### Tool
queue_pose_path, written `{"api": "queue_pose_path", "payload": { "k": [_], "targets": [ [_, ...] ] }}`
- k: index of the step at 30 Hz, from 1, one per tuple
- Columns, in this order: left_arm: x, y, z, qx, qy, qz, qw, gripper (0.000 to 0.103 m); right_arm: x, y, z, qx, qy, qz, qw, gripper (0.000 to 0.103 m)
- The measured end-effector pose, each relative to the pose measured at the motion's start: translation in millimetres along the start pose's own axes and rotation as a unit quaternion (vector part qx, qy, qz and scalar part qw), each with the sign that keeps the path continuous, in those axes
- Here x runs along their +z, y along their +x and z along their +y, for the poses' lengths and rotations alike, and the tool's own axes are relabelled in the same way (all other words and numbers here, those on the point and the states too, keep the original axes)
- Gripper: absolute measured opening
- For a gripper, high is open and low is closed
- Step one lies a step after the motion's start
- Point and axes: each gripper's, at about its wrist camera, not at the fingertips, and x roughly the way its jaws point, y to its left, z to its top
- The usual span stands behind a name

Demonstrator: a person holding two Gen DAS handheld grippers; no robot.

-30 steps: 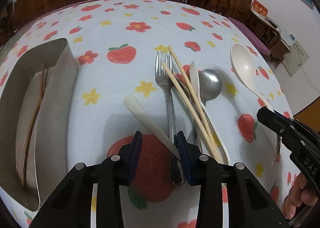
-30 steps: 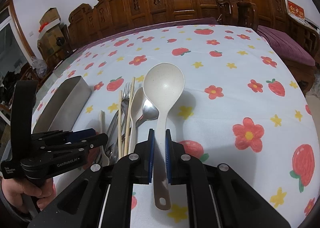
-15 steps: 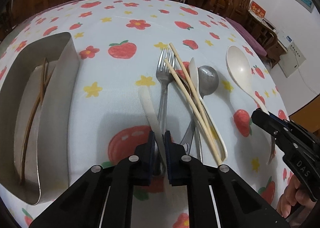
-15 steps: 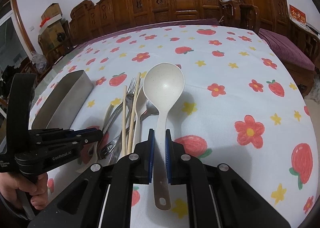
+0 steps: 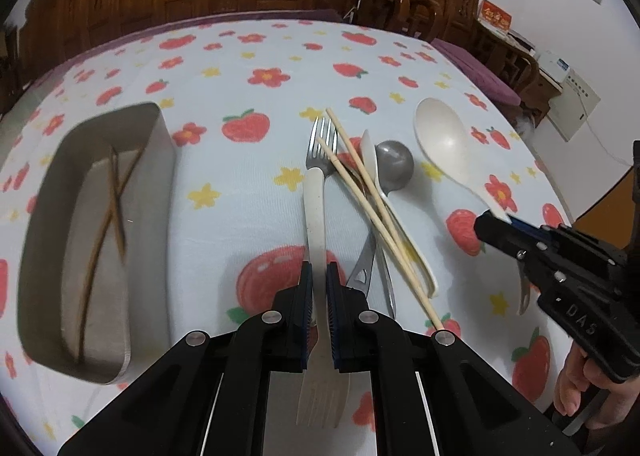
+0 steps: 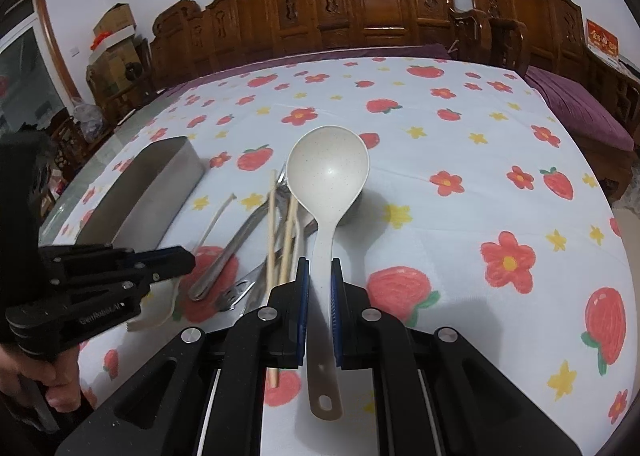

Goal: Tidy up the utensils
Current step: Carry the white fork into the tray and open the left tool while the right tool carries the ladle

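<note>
While my left gripper (image 5: 318,288) is clamped tight on the handle of the long cream plastic fork (image 5: 316,224), tines hanging back toward the camera, I judge the trouble lies in that overhang: the grip sits about midway, so the fork could pivot between the pads if I swing it quickly. My right gripper (image 6: 319,288) is pinched just as tight on the handle of the big cream speckled plastic ladle (image 6: 326,176), bowl out front and heavy, so it may droop or twist in the jaws.

The destination looks to be the rectangular stainless-steel tray (image 5: 158,128) off to the left, which already holds a pair of dark wooden chopsticks (image 5: 116,184) lying crossed inside. Crossed like that, they could catch the fork and leave it propped on the rim instead of lying flat.

Between my two tools sits the leftover heap on the strawberry-print tablecloth (image 5: 248,68): a steel fork (image 5: 320,136), two pale bamboo chopsticks (image 5: 360,192) slanting over it, a round-bowled steel spoon (image 5: 394,164) and a slim cream plastic knife (image 5: 370,160). The fork's handle tip reaches over the steel fork; whether they touch, I cannot tell. If it drags, the whole pile shifts. The heap also lies just beside the ladle's route to the tray, so I would carry high over it.
</note>
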Motion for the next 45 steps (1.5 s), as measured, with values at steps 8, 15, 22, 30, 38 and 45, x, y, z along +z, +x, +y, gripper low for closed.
{"api": "queue_pose_path", "payload": {
  "k": [8,15,22,30,38,45],
  "targets": [
    [5.1,-33.9,12.1,0.012,0.011,-0.027,0.9995,0.006,-5.3,-2.5,22.9,0.004,-0.021,0.004,1.000,0.012],
    [9.2,-57.9,36.8,0.023,0.001,-0.042,0.9988,0.006,-6.1,-4.2,45.1,0.008,-0.042,0.012,0.999,0.011],
    [13.3,-75.2,66.1,0.028,-0.013,-0.054,0.9981,0.006,2.0,-12.4,67.1,0.008,-0.058,0.010,0.998,0.011],
    [23.7,-72.5,100.9,0.045,-0.021,-0.050,0.9975,0.006,21.5,-13.4,99.4,0.024,-0.081,0.004,0.996,0.011],
    [24.3,-42.2,141.4,0.060,-0.034,-0.021,0.9974,0.006,29.2,-12.0,126.5,0.034,-0.094,-0.001,0.995,0.012],
    [20.5,-19.6,160.0,0.058,-0.046,0.004,0.9972,0.007,26.8,-5.2,143.0,0.034,-0.101,0.010,0.994,0.012]
  ]
}}
